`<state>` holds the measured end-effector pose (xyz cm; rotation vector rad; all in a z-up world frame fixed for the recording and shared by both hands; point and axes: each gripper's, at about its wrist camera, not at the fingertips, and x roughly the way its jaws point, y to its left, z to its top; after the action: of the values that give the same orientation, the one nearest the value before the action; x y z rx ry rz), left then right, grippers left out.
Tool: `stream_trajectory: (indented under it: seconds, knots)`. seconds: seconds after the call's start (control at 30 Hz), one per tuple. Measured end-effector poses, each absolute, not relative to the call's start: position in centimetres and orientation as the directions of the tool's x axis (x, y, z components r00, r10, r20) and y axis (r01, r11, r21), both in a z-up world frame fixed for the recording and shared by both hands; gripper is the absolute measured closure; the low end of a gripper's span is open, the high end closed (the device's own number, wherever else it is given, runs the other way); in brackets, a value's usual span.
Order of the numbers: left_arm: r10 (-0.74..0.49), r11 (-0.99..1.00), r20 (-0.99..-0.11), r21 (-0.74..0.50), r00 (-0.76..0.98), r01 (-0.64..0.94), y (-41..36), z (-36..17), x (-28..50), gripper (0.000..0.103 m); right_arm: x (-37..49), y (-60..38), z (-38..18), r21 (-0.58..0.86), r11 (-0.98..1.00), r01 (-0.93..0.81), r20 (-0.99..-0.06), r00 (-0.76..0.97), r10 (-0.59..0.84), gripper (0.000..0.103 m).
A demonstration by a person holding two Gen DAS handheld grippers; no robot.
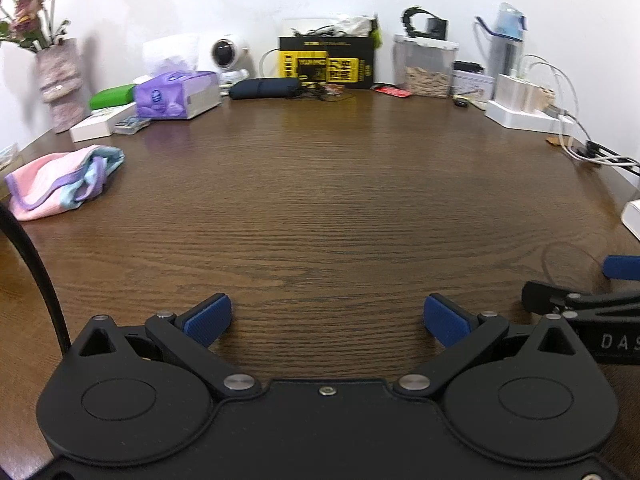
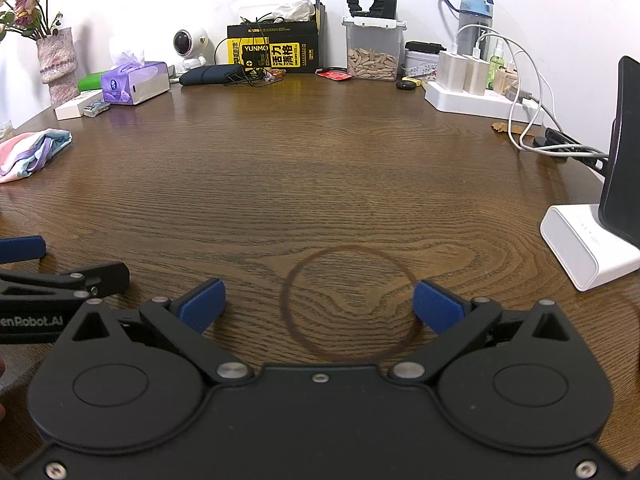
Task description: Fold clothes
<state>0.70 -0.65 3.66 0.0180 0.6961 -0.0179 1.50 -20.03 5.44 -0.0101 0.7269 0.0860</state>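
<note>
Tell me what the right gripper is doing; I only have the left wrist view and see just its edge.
Observer: The right gripper is open and empty, with a dark ring stain on the table between its fingers.
Operator: And the white thing at my far right?
Observer: A white stand holding an upright dark slab, possibly a phone.
Operator: Does that camera see the garment?
Observer: Only partly; the pink garment is cut off at its left edge.

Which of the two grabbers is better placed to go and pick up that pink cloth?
Probably the left gripper. The pink cloth lies far to the left on the table, and the right gripper sits further right. Both are open and empty.
</note>
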Motion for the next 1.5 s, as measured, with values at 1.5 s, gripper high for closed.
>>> stream_trajectory:
  seconds: [1.5]
  knots:
    - [0.039, 0.999, -0.642, 0.018, 0.766, -0.035, -1.14, 3.84, 0.93, 0.0, 1.45, -19.85, 5.46, 0.021, 0.997, -0.078, -0.665, 0.744, 0.072, 0.0]
